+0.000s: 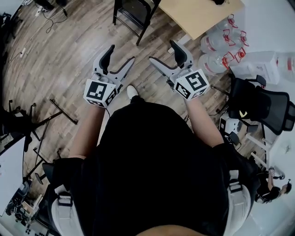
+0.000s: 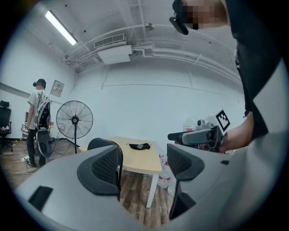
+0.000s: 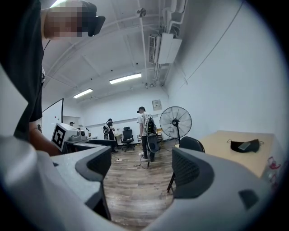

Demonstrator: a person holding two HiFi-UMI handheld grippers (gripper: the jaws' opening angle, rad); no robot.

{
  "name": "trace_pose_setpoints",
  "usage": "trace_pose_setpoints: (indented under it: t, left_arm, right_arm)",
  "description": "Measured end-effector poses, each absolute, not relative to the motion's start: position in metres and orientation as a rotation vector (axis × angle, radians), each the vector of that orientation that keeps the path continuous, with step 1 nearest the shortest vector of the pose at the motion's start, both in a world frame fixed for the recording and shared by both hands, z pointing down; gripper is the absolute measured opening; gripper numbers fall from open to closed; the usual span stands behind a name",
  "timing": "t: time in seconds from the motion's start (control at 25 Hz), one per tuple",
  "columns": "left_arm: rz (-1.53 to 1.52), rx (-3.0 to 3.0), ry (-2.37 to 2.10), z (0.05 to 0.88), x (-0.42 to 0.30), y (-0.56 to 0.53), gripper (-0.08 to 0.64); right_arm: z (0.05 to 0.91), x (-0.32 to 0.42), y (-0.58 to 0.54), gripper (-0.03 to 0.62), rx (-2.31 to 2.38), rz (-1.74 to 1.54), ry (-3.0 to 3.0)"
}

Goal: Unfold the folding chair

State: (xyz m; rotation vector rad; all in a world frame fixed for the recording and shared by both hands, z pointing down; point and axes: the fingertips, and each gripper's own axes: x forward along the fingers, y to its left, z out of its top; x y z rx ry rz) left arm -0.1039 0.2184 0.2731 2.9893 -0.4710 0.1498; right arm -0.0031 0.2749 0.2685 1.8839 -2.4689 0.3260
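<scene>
A black folding chair stands on its legs on the wood floor, beside the light wooden table, well ahead of both grippers. Its rounded back shows in the left gripper view and in the right gripper view. My left gripper is held at waist height, open and empty, with a wide gap between its jaws. Level with it, my right gripper is likewise open with nothing between its jaws. Neither gripper touches the chair.
Large water bottles stand right of the table, and a black office chair is at the right. Black stand legs lie on the floor at the left. A standing fan and several people are farther back.
</scene>
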Motion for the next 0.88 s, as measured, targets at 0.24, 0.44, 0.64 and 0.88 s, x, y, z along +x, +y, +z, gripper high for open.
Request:
trace_pose_setpoints:
  t: [0.24,0.44,0.64,0.88]
  left_arm:
    - [0.153,2.986,-0.409,0.281,-0.104,0.177,0.325]
    - [0.157,2.979,-0.376,0.285,-0.095,0.154,0.318]
    - [0.189,2.971,-0.365,0.293,-0.065,0.134,0.308]
    - [0.222,2.973,-0.424,0.296,-0.009,0.097,0.301]
  right_arm:
    - [0.276,-0.010,0.231,0.407,1.889,0.400,-2.518]
    - [0.286,-0.002,0.208,0.407,1.896,0.435,-2.502]
    - [0.295,0.029,0.185,0.405,1.891,0.465,-2.498]
    - [0.303,0.090,0.143,0.405,1.843,0.470,-2.535]
